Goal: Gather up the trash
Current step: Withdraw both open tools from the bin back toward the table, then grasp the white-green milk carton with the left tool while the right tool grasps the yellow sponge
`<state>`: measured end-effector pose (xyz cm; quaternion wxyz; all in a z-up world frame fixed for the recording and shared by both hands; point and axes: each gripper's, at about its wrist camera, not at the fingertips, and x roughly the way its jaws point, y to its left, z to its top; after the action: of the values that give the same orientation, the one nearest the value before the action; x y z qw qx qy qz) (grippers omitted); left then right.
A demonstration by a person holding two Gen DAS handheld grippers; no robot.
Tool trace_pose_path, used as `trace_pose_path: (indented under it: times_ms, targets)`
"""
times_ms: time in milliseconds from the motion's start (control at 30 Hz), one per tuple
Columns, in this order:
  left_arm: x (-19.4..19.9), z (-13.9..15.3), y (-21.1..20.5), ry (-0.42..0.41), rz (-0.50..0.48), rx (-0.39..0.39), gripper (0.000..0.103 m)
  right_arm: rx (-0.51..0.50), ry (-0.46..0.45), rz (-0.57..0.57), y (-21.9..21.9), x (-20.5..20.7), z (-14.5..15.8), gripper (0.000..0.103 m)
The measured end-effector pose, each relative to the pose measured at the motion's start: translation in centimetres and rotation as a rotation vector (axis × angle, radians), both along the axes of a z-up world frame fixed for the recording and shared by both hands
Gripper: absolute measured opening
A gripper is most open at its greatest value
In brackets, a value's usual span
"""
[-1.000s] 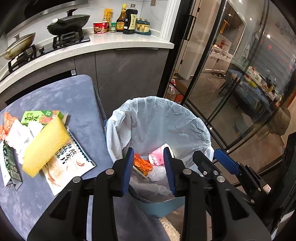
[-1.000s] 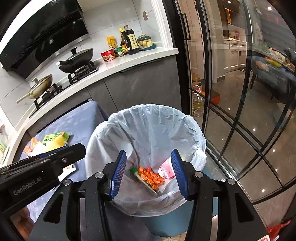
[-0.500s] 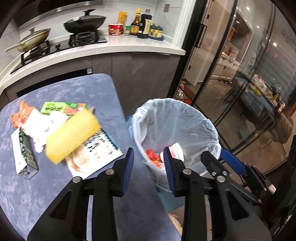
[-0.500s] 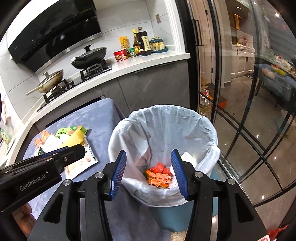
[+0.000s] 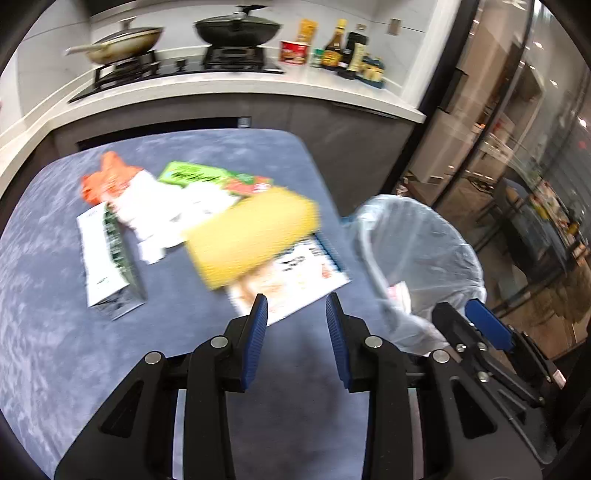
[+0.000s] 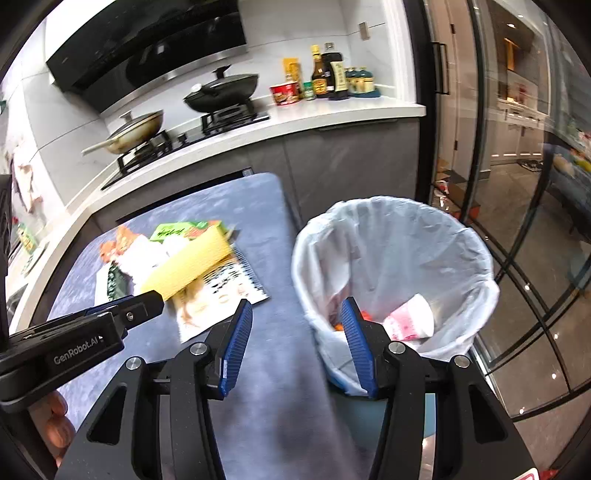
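**Legible text, both wrist views**

We read one clear marking: "GenRobot.AI", white on the black body of the left gripper (image 6: 157,301), seen from the right wrist view. We note dark printed characters on the white packet (image 6: 221,291) and the green carton (image 6: 184,229), and labels on the counter bottles (image 6: 328,75), all too blurred to read.

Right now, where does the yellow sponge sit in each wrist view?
Left wrist: sponge at centre, on the table, atop the magazine, left of the bin.
Right wrist: sponge left of centre, above the left tongs' tip.
Shared landmark: the black wok on the stove.
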<state>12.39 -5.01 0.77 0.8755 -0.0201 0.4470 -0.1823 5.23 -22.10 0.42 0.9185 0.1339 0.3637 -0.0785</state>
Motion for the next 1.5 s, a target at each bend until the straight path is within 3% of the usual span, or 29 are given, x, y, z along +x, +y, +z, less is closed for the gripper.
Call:
trace_pose_path:
  times_ms: [133,300,400,467,567,1067,1233,1500]
  targets:
    - [0.4,-0.7,3.3,0.016,0.064,0.005,0.032,0.001,0.013,0.035,2.0,0.6,-0.4,0.049]
    - [1.2,-1.8,7.2,0.031,0.158,0.018,0.043,0.004,0.03,0.069,4.0,1.2,-0.9,0.049]
    - [1.8,-2.3,9.2,0.037,0.217,0.014,0.053,0.004,0.038,0.082,4.8,1.5,-1.2,0.049]
    - [2.2,-2.5,10.3,0.024,0.258,0.019,0.068,0.003,0.044,0.09,5.3,1.7,-1.4,0.049]
    - [2.9,-2.9,11.4,0.02,0.3,0.019,0.074,0.005,0.052,0.099,5.9,2.0,-1.7,0.049]
    - [6.4,-6.1,12.7,0.069,0.348,0.041,0.076,0.001,0.088,0.13,7.5,4.2,-3.0,0.049]
    - [7.0,-6.7,12.9,0.1,0.339,0.028,0.056,0.001,0.091,0.142,8.1,5.3,-3.3,0.049]
    - [6.5,-6.7,13.5,0.115,0.331,0.012,0.053,0.025,0.086,0.17,9.5,6.8,-3.4,0.049]
